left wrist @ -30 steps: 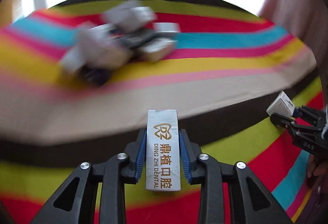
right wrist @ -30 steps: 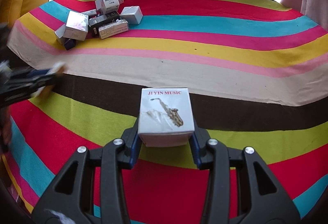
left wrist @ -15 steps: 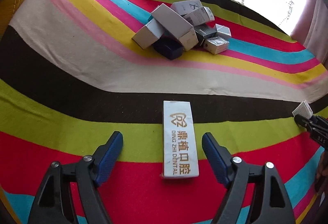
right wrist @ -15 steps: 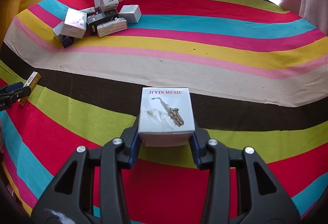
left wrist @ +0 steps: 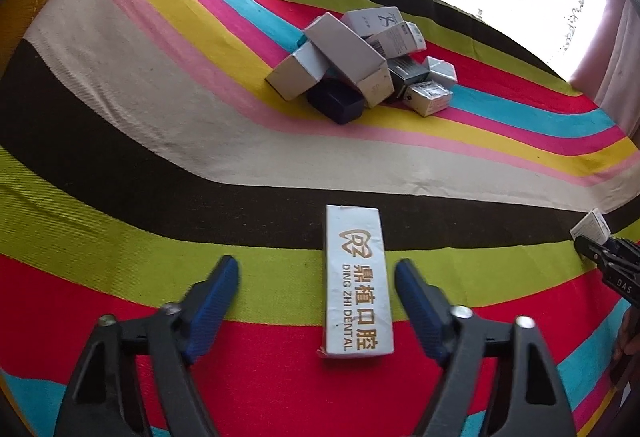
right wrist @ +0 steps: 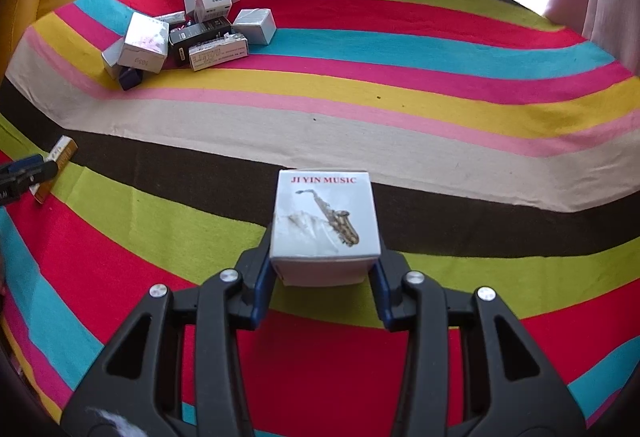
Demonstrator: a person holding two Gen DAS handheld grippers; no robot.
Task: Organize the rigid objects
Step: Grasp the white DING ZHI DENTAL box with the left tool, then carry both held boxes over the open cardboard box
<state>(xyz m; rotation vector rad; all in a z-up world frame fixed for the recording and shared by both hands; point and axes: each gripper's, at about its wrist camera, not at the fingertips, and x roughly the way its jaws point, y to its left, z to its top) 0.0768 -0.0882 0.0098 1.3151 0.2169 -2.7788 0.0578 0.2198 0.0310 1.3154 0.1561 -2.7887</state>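
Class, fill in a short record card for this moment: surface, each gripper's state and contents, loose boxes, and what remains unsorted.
surface: striped cloth
left gripper: open, jaws just closing a little, touching nothing
dental box: lying flat on the cloth between the left fingers, apart from both
right gripper: shut on the saxophone box
unsorted: pile of boxes at the far side

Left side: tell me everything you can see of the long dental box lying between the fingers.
The dental box is a long, narrow, silvery-white carton with a gold tooth logo, Chinese characters and "DING ZHI DENTAL" along it. It lies flat on the striped cloth, spanning black, green and red stripes. One near corner looks slightly scuffed. The left gripper straddles it, open, neither pad touching.
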